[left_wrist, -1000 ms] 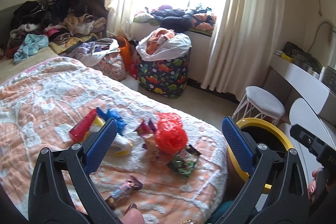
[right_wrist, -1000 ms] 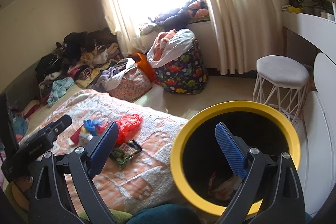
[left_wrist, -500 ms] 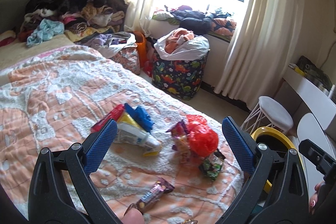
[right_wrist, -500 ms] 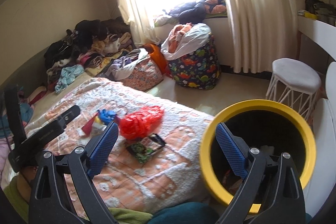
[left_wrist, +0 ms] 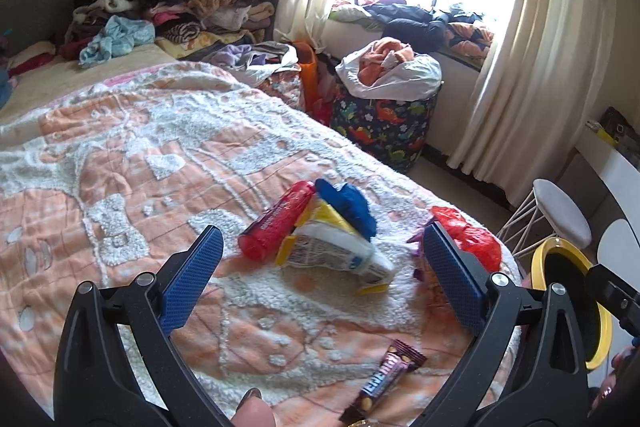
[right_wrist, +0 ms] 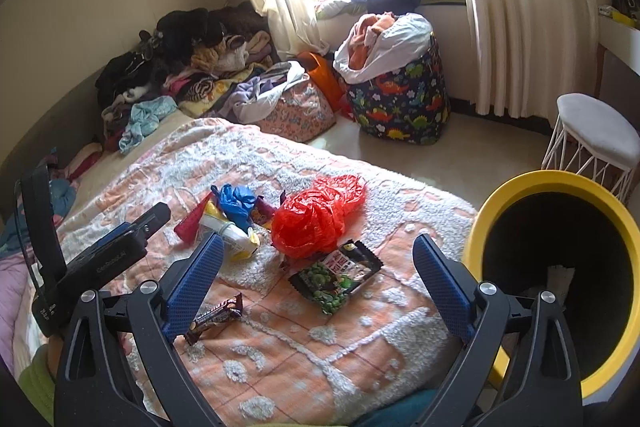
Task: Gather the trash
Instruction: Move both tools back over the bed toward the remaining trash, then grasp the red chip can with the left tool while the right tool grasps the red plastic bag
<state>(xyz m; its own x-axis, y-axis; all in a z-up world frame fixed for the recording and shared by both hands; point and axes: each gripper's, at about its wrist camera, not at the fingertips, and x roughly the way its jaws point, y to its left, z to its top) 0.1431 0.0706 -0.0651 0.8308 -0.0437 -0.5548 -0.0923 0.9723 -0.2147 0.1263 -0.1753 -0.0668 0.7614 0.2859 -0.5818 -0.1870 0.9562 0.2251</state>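
The bed (right_wrist: pixel 280 359), spread with an orange-and-white blanket, fills most of both views and carries all the litter near its foot, which puts every piece within easy reach of the bin (right_wrist: pixel 532 187), a black tub with a yellow rim standing on the floor just beside that corner; something pale lies at its bottom, so it seems already partly filled. Above the blanket hang the two tools: the left gripper (left_wrist: pixel 320 275) hovers with its jaws spread wide and empty, framing the cluster of trash, and the right gripper (right_wrist: pixel 316 275) hovers likewise spread and empty, nearer the bin, probably so that it can drop things in with a short swing. Largest of the trash is the crumpled red plastic bag (right_wrist: pixel 316 219), lying in the middle of the heap and touching a green snack packet (right_wrist: pixel 336 277) on the near side. To its left sits a white and yellow tube (left_wrist: pixel 340 251), overlapped by a red wrapper (left_wrist: pixel 276 223) and a blue glove (left_wrist: pixel 348 205), all resting against one another. Smallest and nearest is a chocolate bar wrapper (left_wrist: pixel 384 379), lying apart from the heap, close under the left gripper and likely the easiest first pick.
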